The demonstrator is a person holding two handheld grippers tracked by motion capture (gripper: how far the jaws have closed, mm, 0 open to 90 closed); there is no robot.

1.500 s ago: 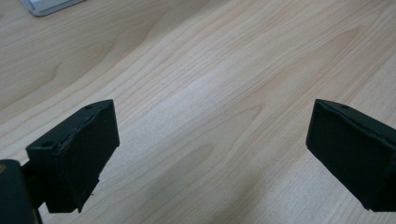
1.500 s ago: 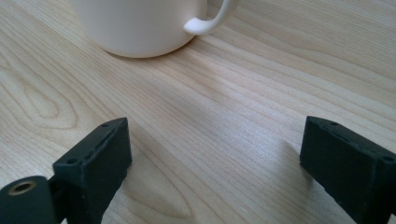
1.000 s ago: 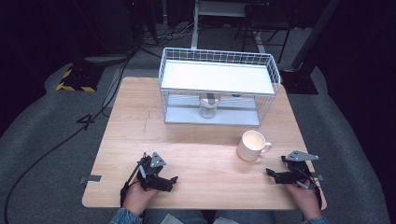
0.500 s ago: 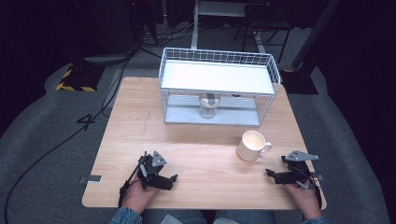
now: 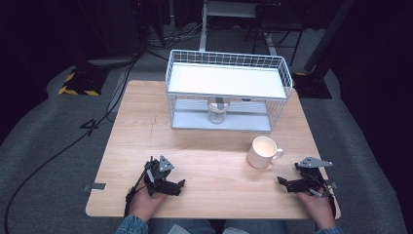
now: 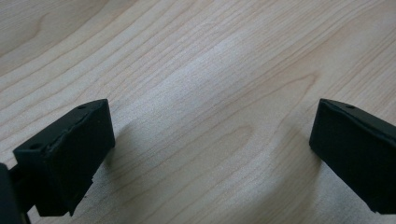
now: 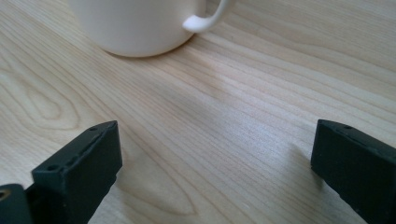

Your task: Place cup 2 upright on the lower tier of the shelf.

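Since the earlier pictures, nothing has visibly shifted: both grippers rest where they were near the front edge of the light wooden table [image 5: 146, 122], and the white ceramic mug [image 5: 262, 151] stands in the same spot. That mug sits upright on the right half of the table, handle toward the right, just ahead and to the left of the right gripper [image 5: 288, 184]; in the right gripper view its base and handle tip [image 7: 140, 25] lie beyond the jaws, apart from them. The right gripper's 2 jaws stand wide apart with only bare wood between. The left gripper [image 5: 178, 185] lies near the front left, its 2 jaws likewise spread wide over bare wood [image 6: 210, 116], holding nothing. Between the 2 grippers and forward to the mug the tabletop lies open. At the far edge stands a white wire rack with a flat white shelf [image 5: 226, 80]; under that shelf sits a small clear glass jar [image 5: 216, 113], well apart from the mug.
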